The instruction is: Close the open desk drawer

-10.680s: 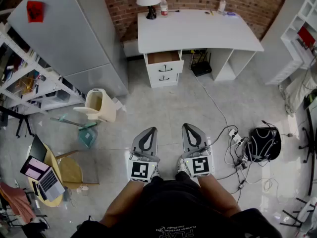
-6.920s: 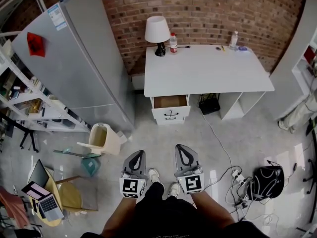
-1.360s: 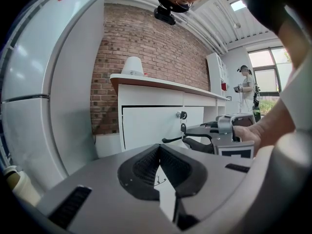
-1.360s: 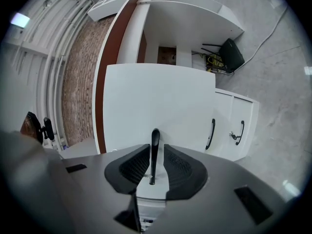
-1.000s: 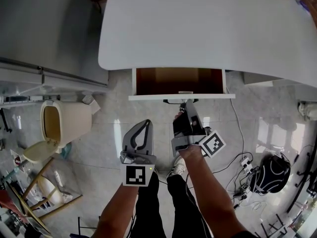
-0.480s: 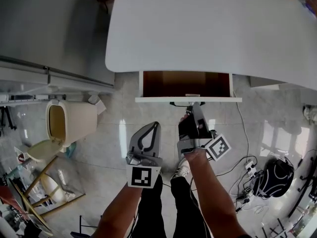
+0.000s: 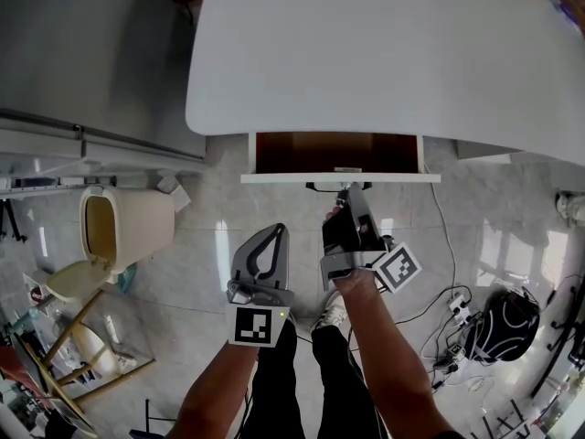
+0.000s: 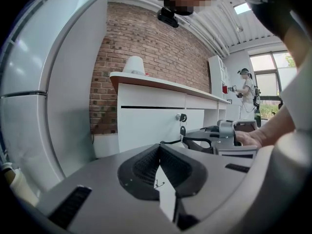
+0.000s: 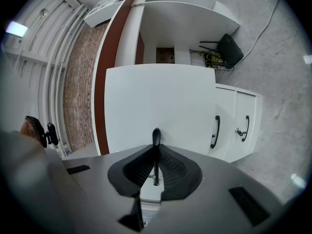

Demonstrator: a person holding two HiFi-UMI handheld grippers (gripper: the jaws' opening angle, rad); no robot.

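Observation:
Under the white desk [image 7: 384, 53] the top drawer [image 7: 334, 152] stands pulled out, its brown inside showing behind the white front [image 7: 274, 178]. My right gripper [image 7: 345, 190] is at the front's black handle [image 7: 320, 187]. In the right gripper view the handle [image 9: 156, 136] runs between the tips of my right gripper [image 9: 156, 147], which is shut on it against the drawer front [image 9: 161, 101]. My left gripper [image 7: 276, 230] hangs shut and empty to the left, short of the drawer. The left gripper view shows my left gripper [image 8: 159, 146] pointing at the drawer front [image 8: 146, 126].
A cream bin [image 7: 123, 227] stands on the floor to the left, by a grey cabinet [image 7: 82, 53]. Cables and a black bag [image 7: 498, 323] lie at the right. Two lower drawers [image 9: 234, 126] sit under the open one. A black router [image 9: 229, 50] stands under the desk.
My right gripper has stayed on the handle. The brown opening of the drawer looks slightly shallower than a second ago. My left gripper has barely moved.

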